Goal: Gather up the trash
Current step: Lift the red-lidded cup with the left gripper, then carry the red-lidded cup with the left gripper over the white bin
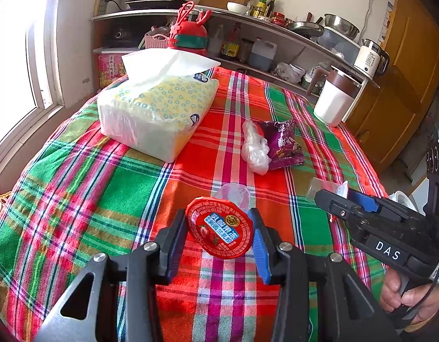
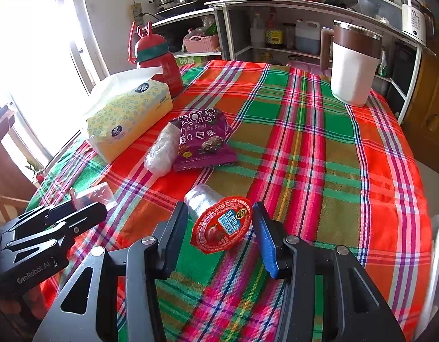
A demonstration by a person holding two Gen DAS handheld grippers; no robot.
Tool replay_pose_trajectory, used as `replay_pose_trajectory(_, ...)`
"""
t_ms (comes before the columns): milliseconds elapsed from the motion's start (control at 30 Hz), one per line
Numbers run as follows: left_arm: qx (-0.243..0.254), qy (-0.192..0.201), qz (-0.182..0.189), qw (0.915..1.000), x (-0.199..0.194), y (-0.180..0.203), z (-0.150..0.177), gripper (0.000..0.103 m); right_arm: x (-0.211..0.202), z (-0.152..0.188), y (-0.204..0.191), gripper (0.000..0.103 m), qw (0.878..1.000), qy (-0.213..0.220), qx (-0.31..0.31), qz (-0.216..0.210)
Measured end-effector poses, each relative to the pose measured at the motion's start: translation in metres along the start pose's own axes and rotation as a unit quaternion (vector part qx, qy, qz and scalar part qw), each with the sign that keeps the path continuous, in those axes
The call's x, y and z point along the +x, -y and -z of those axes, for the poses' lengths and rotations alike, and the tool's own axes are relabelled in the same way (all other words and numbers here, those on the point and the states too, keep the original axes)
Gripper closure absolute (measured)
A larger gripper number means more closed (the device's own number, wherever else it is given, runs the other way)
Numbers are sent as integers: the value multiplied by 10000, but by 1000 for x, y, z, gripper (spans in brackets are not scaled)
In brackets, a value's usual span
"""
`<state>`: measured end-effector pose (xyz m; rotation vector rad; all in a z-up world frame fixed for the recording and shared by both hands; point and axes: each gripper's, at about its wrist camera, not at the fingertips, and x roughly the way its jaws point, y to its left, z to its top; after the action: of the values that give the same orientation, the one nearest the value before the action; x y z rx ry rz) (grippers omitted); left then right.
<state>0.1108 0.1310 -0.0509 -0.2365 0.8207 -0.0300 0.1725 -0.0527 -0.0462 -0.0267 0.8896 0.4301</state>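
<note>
Plaid cloth point(image 1: 105, 199) covers the table under both my grippers. My left gripper point(image 1: 216, 216) is closed partway on a jelly cup point(image 1: 219, 228), pads against its red foil lid. The right gripper point(image 2: 219, 213) pinches a second cup point(image 2: 222, 225) the same way, low over the near edge. I'd squeeze gently: thin clear walls will buckle and the foil rim is slippery. The crinkled purple wrapper point(image 1: 285, 142) and the plastic wad point(image 1: 255, 148) lie mid-table, still to collect.
</note>
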Motion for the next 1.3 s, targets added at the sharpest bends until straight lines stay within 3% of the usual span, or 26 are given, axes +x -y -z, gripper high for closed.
replay_pose_trajectory(667,394,276,161,9987,-28,39,-1,59,-52,16,27,55,9975,511,458,153)
replay_pose_trajectory(1300,1030,417,625,9918,-41,123,4,59,-117,44,84,55,9880,996,1063,512)
